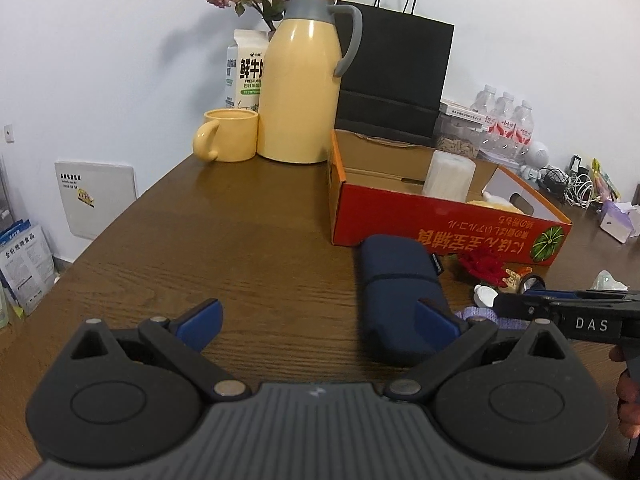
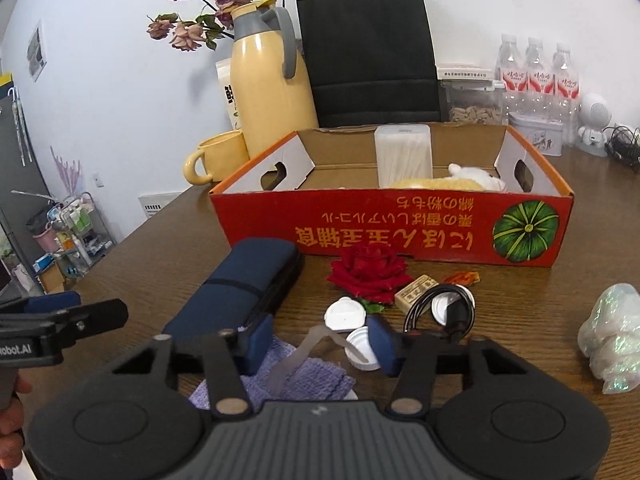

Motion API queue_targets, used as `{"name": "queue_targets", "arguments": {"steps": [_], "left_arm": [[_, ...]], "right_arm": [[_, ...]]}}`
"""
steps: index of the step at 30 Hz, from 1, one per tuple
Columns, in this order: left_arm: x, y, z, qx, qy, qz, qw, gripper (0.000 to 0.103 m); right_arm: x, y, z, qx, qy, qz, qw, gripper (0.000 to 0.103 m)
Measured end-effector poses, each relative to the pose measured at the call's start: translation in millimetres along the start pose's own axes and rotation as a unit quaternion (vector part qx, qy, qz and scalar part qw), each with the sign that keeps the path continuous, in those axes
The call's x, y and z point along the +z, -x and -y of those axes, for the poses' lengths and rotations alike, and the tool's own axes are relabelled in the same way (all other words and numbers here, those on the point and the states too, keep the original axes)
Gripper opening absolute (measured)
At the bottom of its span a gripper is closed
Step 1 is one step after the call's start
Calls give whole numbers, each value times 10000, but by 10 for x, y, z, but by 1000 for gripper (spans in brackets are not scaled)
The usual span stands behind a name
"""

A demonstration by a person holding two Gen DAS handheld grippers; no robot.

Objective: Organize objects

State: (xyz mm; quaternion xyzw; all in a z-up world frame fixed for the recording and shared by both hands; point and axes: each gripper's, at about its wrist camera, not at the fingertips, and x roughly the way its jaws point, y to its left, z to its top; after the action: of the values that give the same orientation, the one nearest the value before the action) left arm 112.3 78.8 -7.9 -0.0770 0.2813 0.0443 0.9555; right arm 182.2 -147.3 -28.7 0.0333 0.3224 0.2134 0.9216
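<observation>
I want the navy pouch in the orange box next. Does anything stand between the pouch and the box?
Nothing visible does. The navy pouch lies right in front of the orange box, its far end by the front wall. The red rose lies beside it, to its right.

At the worktop's far edge — a yellow thermos jug (image 1: 298, 76) with a matching mug (image 1: 228, 135) at its nine o'clock; black paper bag (image 2: 366, 52) and water bottles (image 2: 536, 76) at three.

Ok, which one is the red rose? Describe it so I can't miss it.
Find the red box with the pumpkin picture. On the table right in front of its printed side lies the red rose, between the blue case and a small tan block. It is the only red, petalled thing there.
</observation>
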Motion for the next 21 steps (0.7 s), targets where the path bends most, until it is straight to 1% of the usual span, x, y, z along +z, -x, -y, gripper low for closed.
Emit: {"name": "queue_targets", "arguments": {"steps": [1, 3, 4, 6, 9, 11, 17, 21], "left_arm": [[-9, 4, -1, -9, 5, 0, 10000, 103], [-24, 11, 1, -31, 11, -2, 10000, 103], [-25, 6, 2, -36, 10, -7, 10000, 103], [-34, 12, 13, -47, -3, -10, 10000, 103], [-43, 22, 32, -63, -13, -11, 10000, 103], [-49, 32, 46, -84, -27, -3, 10000, 103], [-58, 58, 142, -186, -111, -11, 9998, 103], [-70, 66, 255, -362, -197, -98, 9991, 103]], "right_arm": [[-3, -3, 3, 19, -17, 0, 10000, 36], [-3, 2, 4, 56, -31, 6, 10000, 24], [-6, 3, 4, 69, -26, 4, 10000, 21], [-9, 3, 3, 117, -29, 5, 9999, 9], [-19, 21, 9, 178, -51, 36, 9998, 5], [-20, 53, 17, 197, -75, 113, 9997, 4], [46, 211, 43, 289, -143, 439, 9985, 3], [85, 372, 80, 297, -191, 702, 9969, 3]]}}
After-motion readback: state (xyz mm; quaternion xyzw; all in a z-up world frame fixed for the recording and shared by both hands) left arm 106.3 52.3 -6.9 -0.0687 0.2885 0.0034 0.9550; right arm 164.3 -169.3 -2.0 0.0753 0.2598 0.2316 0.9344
